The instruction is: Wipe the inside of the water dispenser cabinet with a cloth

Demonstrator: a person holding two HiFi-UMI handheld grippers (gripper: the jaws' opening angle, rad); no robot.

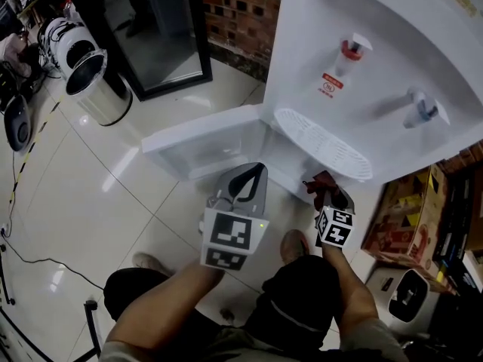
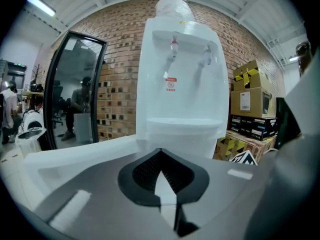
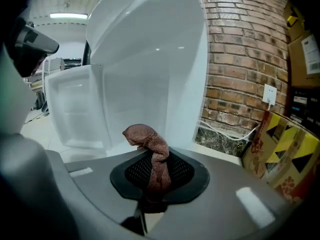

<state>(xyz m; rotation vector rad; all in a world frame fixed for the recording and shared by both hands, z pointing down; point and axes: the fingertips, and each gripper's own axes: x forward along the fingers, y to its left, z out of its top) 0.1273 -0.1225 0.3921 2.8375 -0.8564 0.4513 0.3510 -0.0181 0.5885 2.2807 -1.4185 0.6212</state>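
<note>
The white water dispenser [image 1: 377,66] stands at the upper right, and its lower cabinet door [image 1: 204,142] swings open to the left. My left gripper [image 1: 255,173] is shut and empty, and it points at the open cabinet. In the left gripper view the gripper [image 2: 160,156] faces the dispenser [image 2: 180,84], with the door [image 2: 75,154] low on the left. My right gripper [image 1: 323,187] is shut on a reddish-brown cloth [image 1: 317,185] just below the drip tray [image 1: 321,142]. In the right gripper view the cloth [image 3: 150,141] bunches up out of the jaws before the dispenser [image 3: 150,59].
A steel bin [image 1: 94,81] and a dark-framed glass panel [image 1: 162,32] stand at the upper left. Cardboard boxes [image 1: 411,217] and a white appliance [image 1: 404,296] crowd the right side by the brick wall [image 3: 235,59]. My shoe [image 1: 294,243] rests on the tiled floor.
</note>
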